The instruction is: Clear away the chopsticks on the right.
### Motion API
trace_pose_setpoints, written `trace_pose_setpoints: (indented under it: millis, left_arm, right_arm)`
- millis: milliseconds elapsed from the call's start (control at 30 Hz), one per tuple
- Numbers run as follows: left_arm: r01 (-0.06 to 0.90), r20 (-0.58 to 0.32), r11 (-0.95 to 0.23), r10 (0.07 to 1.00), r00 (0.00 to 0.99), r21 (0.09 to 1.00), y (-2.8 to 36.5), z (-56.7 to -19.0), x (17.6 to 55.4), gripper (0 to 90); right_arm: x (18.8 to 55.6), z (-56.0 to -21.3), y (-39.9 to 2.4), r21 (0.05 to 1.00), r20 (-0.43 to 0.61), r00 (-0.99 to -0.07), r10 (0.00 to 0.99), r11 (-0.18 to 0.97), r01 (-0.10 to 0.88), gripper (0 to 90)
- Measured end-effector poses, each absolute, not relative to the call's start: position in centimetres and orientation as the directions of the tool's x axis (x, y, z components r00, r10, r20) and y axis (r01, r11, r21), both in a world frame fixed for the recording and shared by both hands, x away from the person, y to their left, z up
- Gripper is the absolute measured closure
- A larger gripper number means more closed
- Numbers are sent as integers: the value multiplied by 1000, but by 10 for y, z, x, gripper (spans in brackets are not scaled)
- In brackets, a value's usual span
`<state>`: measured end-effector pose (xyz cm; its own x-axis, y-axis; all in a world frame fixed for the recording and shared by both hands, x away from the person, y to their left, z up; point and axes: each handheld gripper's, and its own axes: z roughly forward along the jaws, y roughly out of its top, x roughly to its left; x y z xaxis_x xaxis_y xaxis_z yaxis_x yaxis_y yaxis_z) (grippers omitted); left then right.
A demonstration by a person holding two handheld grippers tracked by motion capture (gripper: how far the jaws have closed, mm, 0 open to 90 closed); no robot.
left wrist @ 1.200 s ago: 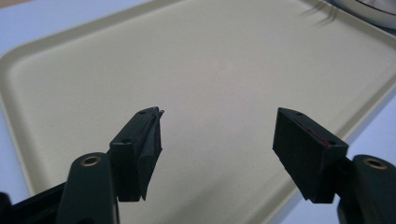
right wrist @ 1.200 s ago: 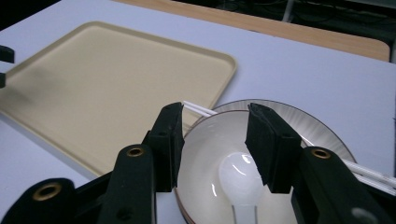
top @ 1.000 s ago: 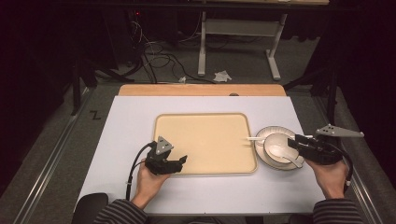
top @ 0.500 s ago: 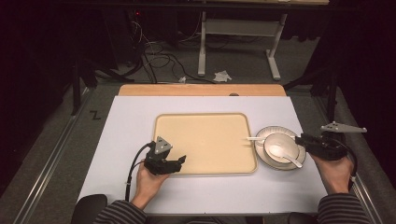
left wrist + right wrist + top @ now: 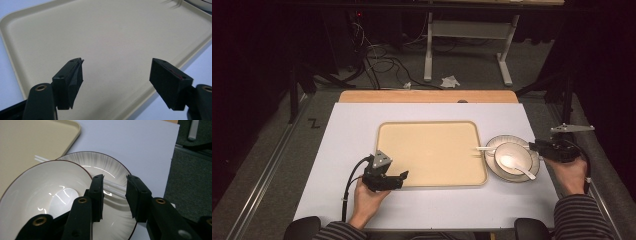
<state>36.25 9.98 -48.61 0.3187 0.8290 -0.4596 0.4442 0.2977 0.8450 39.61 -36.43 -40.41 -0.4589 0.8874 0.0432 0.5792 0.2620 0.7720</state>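
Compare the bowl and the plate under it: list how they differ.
The bowl is deeper and narrower than the plate, which is flat and spreads out past the bowl on every side. The bowl sits on top and holds a white spoon; the plate lies on the table and carries the bowl and a pair of white chopsticks. The plate's inner face shows fine radial lines; the bowl's is smooth and glossy. Both are white with a thin dark rim.
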Motion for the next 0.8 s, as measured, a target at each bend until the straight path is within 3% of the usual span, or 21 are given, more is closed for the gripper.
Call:
trace_pose_setpoints:
  millis: [800]
  left_arm:
    - [458,-486,329,828,281,825,115,-486,349,243]
  right_arm:
    - [460,-436,-381,634,-39,-449,892,370,679,647]
